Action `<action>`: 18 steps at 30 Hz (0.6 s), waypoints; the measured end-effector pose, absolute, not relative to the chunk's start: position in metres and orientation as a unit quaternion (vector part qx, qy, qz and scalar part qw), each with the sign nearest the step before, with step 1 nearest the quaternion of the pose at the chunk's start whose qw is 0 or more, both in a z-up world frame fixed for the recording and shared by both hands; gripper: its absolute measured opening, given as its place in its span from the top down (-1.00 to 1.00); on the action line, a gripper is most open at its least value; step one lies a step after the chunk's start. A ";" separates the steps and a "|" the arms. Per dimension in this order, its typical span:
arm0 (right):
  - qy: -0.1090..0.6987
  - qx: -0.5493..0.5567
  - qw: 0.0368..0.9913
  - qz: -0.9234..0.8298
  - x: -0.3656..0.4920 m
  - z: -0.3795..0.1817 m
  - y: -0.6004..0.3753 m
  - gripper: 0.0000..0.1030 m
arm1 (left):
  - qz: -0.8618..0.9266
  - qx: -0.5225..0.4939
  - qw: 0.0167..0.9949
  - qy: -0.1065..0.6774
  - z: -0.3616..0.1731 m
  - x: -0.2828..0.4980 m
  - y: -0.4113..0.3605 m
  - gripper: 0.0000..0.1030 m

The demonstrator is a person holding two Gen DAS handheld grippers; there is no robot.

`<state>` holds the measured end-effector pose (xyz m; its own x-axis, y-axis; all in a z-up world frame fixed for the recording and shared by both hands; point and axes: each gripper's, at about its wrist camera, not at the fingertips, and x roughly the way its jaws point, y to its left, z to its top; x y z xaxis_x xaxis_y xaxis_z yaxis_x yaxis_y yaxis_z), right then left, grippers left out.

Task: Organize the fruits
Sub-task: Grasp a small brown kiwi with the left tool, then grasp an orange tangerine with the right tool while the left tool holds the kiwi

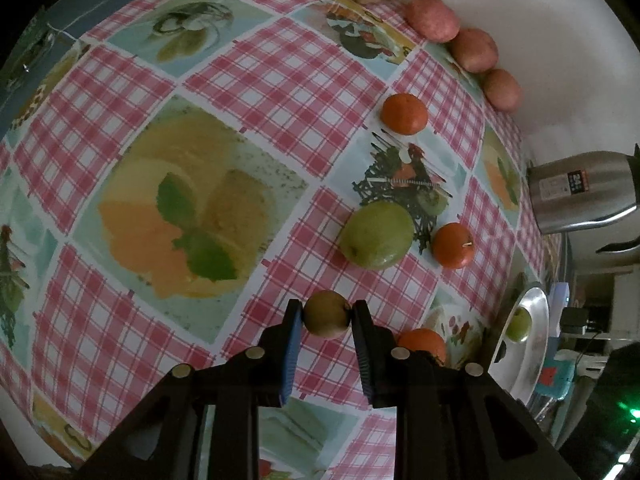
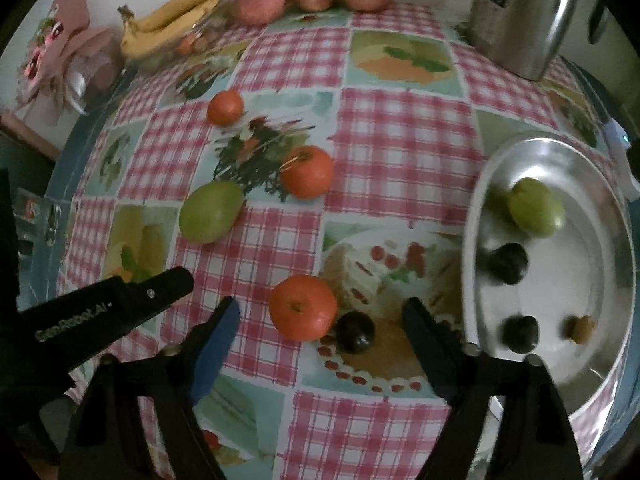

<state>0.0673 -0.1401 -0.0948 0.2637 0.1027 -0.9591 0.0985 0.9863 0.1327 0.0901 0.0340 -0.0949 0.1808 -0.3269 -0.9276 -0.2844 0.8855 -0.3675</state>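
Left hand-held gripper [image 1: 326, 314] clamped on small brown-green fruit [image 1: 326, 315], above desk [image 1: 256, 92]. Right hand-held gripper [image 2: 320, 320] spread wide around dark plum [image 2: 355, 332], orange [image 2: 303, 307] touching it. Metal tray [image 2: 472, 216] beside. Risk: closing fingers nudge orange, plum rolls away.

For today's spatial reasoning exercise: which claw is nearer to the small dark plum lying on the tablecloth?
Right. The right claw is open with the dark plum between its fingers, beside an orange. The left claw is off to the left, shut on a small brownish fruit.
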 end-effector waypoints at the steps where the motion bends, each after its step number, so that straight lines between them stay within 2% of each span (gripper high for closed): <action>1: 0.608 0.078 0.790 0.002 0.068 -0.097 -0.139 -0.49 | -0.014 -0.239 0.730 0.640 -0.096 0.091 0.033 0.48; 5: 0.611 0.056 0.790 0.003 0.070 -0.103 -0.132 -0.48 | -0.013 -0.239 0.729 0.641 -0.097 0.092 0.033 0.48; 7: 0.607 0.054 0.792 0.008 0.071 -0.103 -0.130 -0.37 | -0.013 -0.240 0.728 0.642 -0.098 0.093 0.032 0.48; 11: 0.602 0.033 0.798 0.007 0.072 -0.103 -0.126 -0.28 | -0.012 -0.240 0.728 0.642 -0.099 0.093 0.032 0.48; 13: 0.605 0.027 0.795 0.011 0.074 -0.106 -0.124 -0.05 | -0.012 -0.240 0.728 0.642 -0.100 0.093 0.032 0.48; 18: 0.606 0.039 0.794 0.022 0.076 -0.110 -0.123 0.16 | -0.012 -0.240 0.728 0.642 -0.100 0.093 0.031 0.48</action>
